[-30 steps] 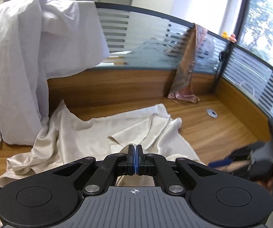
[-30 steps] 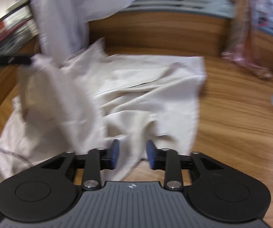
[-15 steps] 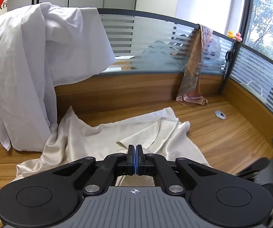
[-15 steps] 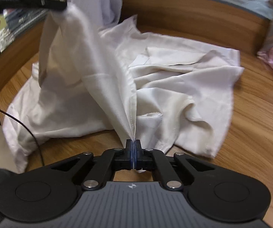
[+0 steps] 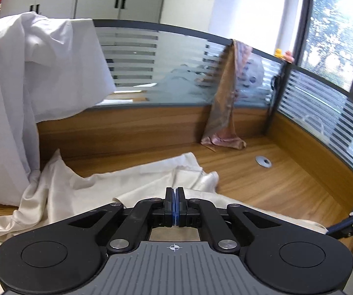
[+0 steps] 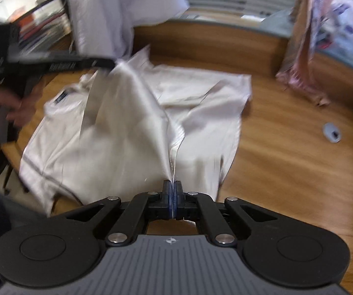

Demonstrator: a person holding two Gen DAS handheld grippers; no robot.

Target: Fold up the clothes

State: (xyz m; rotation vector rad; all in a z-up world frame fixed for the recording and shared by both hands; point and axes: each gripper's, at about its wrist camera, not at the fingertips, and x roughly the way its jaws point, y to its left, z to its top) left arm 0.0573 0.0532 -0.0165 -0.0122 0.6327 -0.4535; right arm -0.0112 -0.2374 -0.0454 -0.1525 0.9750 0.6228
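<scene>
Right tool [image 6: 173, 198], spread a second ago, now pinches the cream shirt [image 6: 132, 132] hem | left tool [image 5: 175, 206] pinches another edge | shirt lifting off bench [image 6: 287, 162] ahead: fold starting, likely.

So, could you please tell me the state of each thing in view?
Cream shirt: partly lifted, rest crumpled on desk.
Right gripper: shut on shirt edge.
Left gripper: shut on shirt.
White cloth: draped over partition.
Brown cloth: hanging from partition.
</scene>
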